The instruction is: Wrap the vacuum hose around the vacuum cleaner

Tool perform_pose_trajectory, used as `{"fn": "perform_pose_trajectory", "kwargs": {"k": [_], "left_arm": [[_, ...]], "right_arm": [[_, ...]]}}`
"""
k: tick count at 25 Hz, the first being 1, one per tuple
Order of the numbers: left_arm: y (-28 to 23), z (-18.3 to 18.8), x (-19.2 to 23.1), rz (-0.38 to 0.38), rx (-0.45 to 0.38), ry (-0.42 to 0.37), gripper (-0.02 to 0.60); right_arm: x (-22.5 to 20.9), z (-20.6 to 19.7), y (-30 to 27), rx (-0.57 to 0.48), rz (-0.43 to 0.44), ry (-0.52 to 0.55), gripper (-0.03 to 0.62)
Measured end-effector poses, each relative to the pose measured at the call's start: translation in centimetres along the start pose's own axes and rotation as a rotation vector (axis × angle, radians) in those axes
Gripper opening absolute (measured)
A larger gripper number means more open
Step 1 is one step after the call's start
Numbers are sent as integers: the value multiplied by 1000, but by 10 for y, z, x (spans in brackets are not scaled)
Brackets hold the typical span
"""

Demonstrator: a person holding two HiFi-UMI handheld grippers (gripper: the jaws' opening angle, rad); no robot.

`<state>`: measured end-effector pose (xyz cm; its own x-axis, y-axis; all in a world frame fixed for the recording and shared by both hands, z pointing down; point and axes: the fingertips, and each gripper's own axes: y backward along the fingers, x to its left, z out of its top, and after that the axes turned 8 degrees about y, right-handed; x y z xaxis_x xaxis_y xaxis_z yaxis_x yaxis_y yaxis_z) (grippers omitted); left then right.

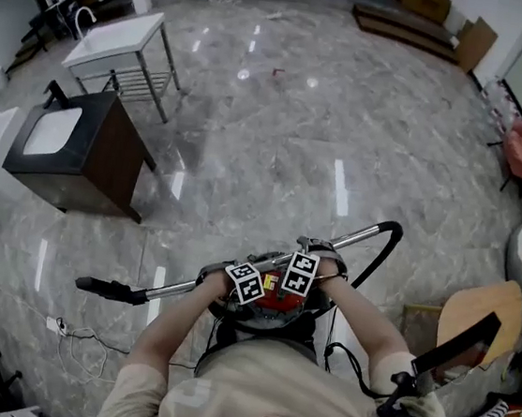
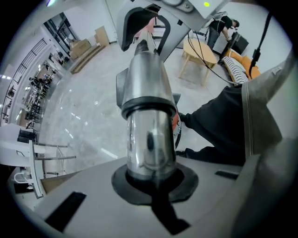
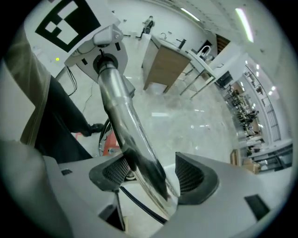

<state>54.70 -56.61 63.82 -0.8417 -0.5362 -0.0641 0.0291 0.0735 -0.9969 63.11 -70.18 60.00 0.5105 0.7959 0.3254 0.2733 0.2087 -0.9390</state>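
Both claws are low over the vacuum cleaner (image 1: 273,302), its red body on the grey marble floor (image 1: 280,130) at the person's feet. I read the left claw (image 2: 156,188) as fully closed, clamped on the chrome wand (image 2: 148,116), which stands straight out from between its jaws. The right claw (image 3: 151,175) is wide open. The same wand runs between its pads, close against the one at that view's left, with a clear gap to the other. In the head view the wand lies nearly level across the cleaner's top, its black end piece (image 1: 109,289) out to the left. The vacuum hose (image 1: 386,251) arcs from the wand's right end back toward the body. I can't make out where it joins, since the arms cover it.
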Motion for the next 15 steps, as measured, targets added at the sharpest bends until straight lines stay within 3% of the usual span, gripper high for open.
{"fn": "perform_pose_trajectory", "kwargs": {"k": [4, 7, 11, 13, 15], "left_arm": [[8, -42, 23, -7, -13, -69, 15], [7, -73, 35, -5, -18, -113, 15], [7, -91, 41, -6, -6, -149, 14], [6, -95, 45, 13, 17, -150, 14], [5, -101, 44, 19, 35, -135, 14]], "right_arm": [[-1, 41, 21, -39, -131, -186, 291], [8, 72, 30, -64, -164, -246, 293], [16, 80, 34, -22, -180, -207, 293], [11, 62, 38, 55, -207, -140, 293], [6, 39, 48, 103, -230, -159, 293]]}}
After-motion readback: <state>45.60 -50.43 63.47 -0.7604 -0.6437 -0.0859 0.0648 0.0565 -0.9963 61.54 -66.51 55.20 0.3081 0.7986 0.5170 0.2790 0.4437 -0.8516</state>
